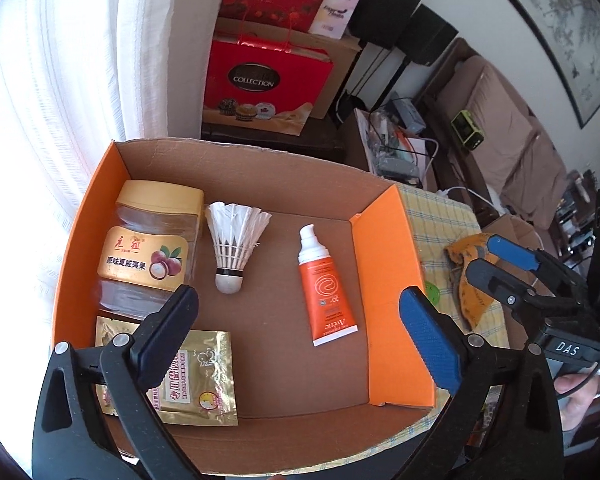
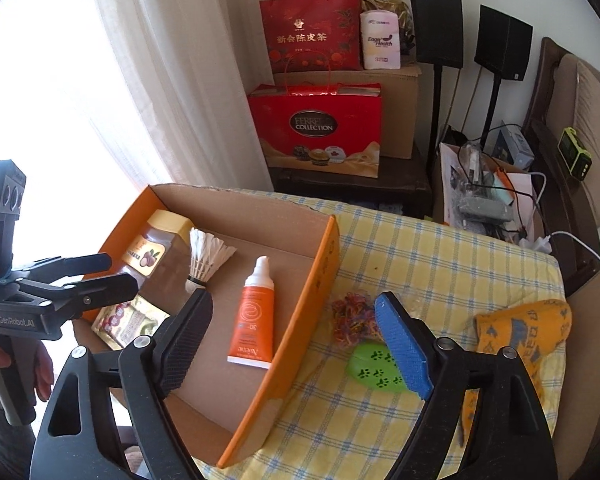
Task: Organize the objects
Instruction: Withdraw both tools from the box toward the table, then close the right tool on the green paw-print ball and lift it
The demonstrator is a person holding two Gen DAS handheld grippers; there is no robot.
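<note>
An orange cardboard box [image 1: 384, 280] [image 2: 300, 312] stands on the checked cloth. Inside lie a nut jar [image 1: 152, 248] [image 2: 156, 248], a shuttlecock [image 1: 234, 244] [image 2: 206, 258], an orange tube [image 1: 324, 284] [image 2: 254, 320] and gold sachets [image 1: 196, 376] [image 2: 132, 324]. My left gripper [image 1: 300, 332] [image 2: 108, 276] is open and empty above the box's near side. My right gripper [image 2: 296, 344] [image 1: 496, 256] is open and empty, over the box's right wall. Right of the box lie a green case [image 2: 374, 368], a pile of rubber bands [image 2: 352, 316] and an orange cloth [image 2: 528, 328] [image 1: 470, 280].
The yellow checked cloth [image 2: 440, 264] covers the table. Red gift bags [image 2: 316, 128] and a cardboard carton [image 2: 396, 120] stand behind, by a white curtain [image 2: 172, 80]. A cluttered side table [image 2: 484, 192] with cables and a sofa [image 2: 588, 112] lie to the right.
</note>
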